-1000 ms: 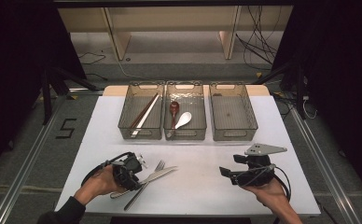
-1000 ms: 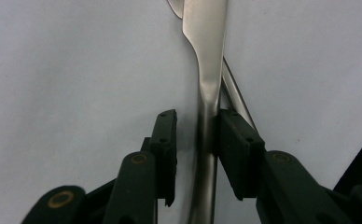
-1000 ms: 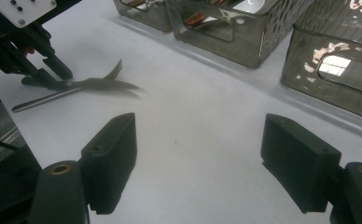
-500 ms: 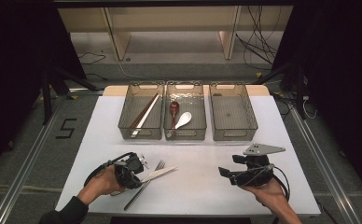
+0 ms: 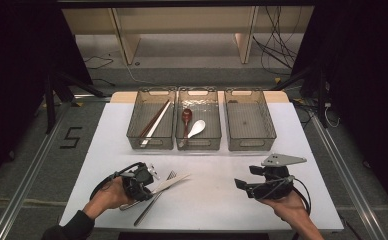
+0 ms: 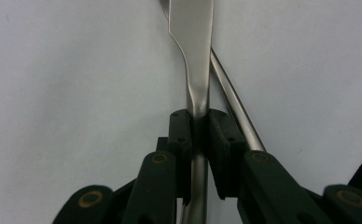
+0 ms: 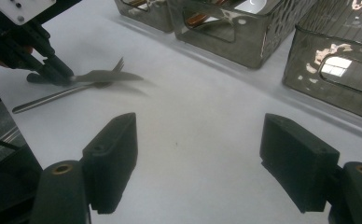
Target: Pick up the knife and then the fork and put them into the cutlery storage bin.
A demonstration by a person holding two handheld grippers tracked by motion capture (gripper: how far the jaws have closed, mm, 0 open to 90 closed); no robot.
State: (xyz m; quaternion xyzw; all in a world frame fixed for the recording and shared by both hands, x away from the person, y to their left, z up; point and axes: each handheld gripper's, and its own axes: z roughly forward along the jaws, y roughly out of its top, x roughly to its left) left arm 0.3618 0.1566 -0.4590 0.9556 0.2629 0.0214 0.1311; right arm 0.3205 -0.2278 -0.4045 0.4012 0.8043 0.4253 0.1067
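Left claw [image 6: 198,135] is clamped tight on the handle of a table knife [image 6: 195,56], blade sticking out over the white desk [image 5: 217,195]. A fork [image 5: 154,197] lies right beside the knife, partly under it, touching. Right claw [image 7: 207,163] hangs wide apart, well off to the knife's right, holding nothing.

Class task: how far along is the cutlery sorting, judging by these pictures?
Done: chopsticks lie in the left bin, two spoons in the middle bin. In hand: the left gripper clamps a knife. Left: the fork on the table; the right bin holds nothing.
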